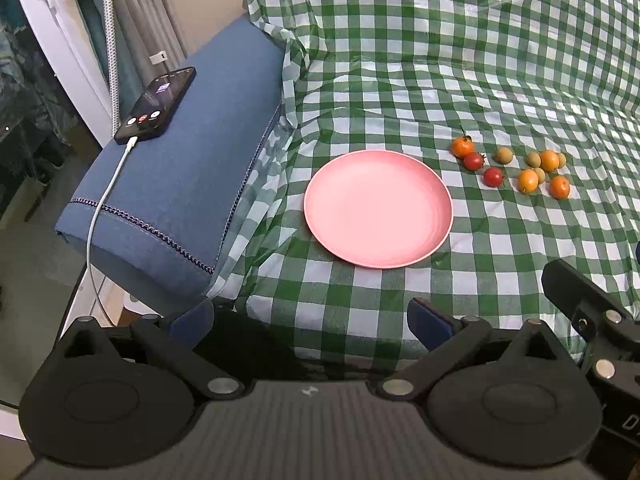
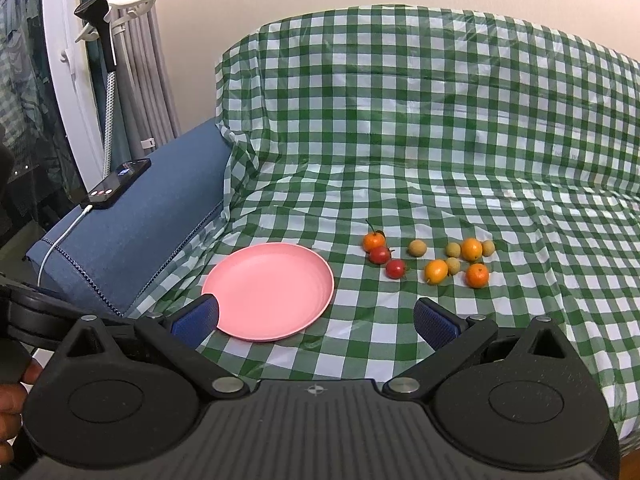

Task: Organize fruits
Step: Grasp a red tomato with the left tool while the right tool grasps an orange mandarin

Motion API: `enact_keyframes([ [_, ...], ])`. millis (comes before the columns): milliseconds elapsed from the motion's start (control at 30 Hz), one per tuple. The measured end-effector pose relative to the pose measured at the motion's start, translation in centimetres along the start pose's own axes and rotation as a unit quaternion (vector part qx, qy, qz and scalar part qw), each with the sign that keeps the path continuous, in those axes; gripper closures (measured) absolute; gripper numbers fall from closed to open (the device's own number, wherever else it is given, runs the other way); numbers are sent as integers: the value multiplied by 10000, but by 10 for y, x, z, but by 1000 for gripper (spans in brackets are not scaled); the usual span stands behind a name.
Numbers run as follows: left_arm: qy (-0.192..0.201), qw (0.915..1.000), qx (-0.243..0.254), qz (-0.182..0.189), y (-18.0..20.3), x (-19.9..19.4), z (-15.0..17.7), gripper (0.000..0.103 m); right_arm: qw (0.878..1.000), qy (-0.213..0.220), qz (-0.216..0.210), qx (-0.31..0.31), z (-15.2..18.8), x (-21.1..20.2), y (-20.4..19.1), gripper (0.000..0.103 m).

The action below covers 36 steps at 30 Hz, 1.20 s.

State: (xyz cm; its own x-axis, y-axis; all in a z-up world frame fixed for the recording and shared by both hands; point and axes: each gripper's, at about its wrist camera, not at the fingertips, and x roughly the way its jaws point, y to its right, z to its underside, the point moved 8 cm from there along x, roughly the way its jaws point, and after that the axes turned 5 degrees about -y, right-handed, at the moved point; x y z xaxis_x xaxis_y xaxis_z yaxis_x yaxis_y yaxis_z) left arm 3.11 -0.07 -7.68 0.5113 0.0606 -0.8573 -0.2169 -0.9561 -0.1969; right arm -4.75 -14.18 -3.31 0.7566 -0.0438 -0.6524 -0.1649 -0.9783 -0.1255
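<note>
Well, both grippers — left (image 1: 310,322) and right (image 2: 316,320) — hover spread and empty; plate (image 2: 268,292) bare, fruits (image 2: 430,258) just beside it.

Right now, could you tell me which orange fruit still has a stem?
The small round orange fruit nearest the pink plate; a thin stem sticks up from it.

Bare pink plate (image 1: 378,209) beside fruits (image 1: 516,166)
</note>
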Motion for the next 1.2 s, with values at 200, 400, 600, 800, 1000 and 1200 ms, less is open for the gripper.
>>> enact_keyframes([
  [200,-39,10000,28,-65,2,3,-2,0,9999,-17,-136,85,2,4,7,0],
  [400,-63,9997,176,-142,8,9,-6,0,9997,-66,-130,210,5,10,16,0],
  [600,-137,9987,457,151,35,14,-18,0,9979,30,227,608,5,23,50,0],
  [800,-195,9962,686,504,82,25,-44,0,9884,206,913,1196,9,47,118,0],
  [1000,-202,9939,228,1065,137,67,-86,0,9788,200,1601,1263,13,107,196,1],
  [1200,-441,9947,492,783,209,137,-130,0,9771,-116,1628,1368,10,197,248,1],
])
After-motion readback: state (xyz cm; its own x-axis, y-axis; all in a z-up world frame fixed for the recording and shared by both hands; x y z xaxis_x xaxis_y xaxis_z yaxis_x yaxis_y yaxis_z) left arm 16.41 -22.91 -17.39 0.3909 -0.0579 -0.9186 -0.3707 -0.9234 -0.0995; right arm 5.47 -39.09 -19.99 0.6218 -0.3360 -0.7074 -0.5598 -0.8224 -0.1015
